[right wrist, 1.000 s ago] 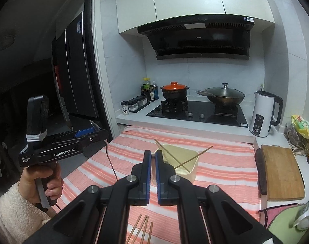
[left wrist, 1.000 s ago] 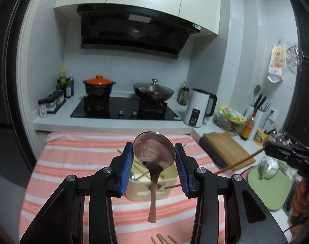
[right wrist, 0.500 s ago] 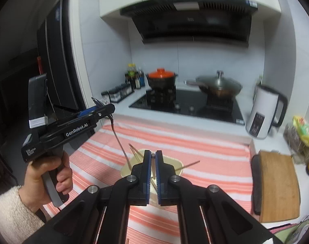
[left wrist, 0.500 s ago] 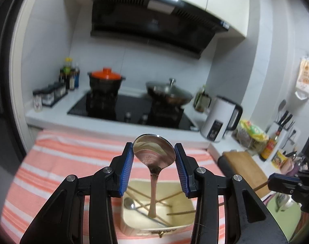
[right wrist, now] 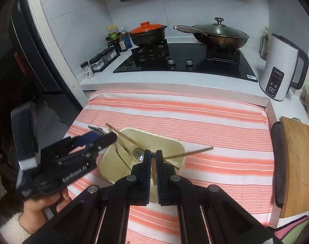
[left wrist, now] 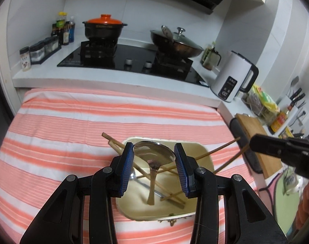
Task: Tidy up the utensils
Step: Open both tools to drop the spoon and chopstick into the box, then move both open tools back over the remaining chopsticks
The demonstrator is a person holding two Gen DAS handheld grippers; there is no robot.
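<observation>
My left gripper (left wrist: 154, 152) is shut on the bowl of a metal spoon (left wrist: 154, 155), whose handle hangs down into a cream rectangular container (left wrist: 203, 154) on the striped cloth. The container holds several wooden chopsticks (left wrist: 148, 172) and another spoon (left wrist: 134, 178). My right gripper (right wrist: 153, 154) is shut on a wooden chopstick (right wrist: 153, 169), held above the container (right wrist: 174, 142). In the right wrist view the left gripper (right wrist: 97, 140) sits over the container's left rim. In the left wrist view the right gripper (left wrist: 256, 144) shows at the right, with its chopstick (left wrist: 229, 160) slanting down into the container.
A stove (right wrist: 187, 61) with an orange-lidded pot (right wrist: 148, 32) and a lidded wok (right wrist: 221, 34) stands behind the cloth. A white kettle (right wrist: 280, 69) and a wooden cutting board (right wrist: 296, 152) are at the right. Spice jars (right wrist: 101, 61) line the left counter edge.
Both grippers have moved forward and down over the container. The spoon's handle now hangs inside it, and the right gripper's chopstick tip reaches into it.
</observation>
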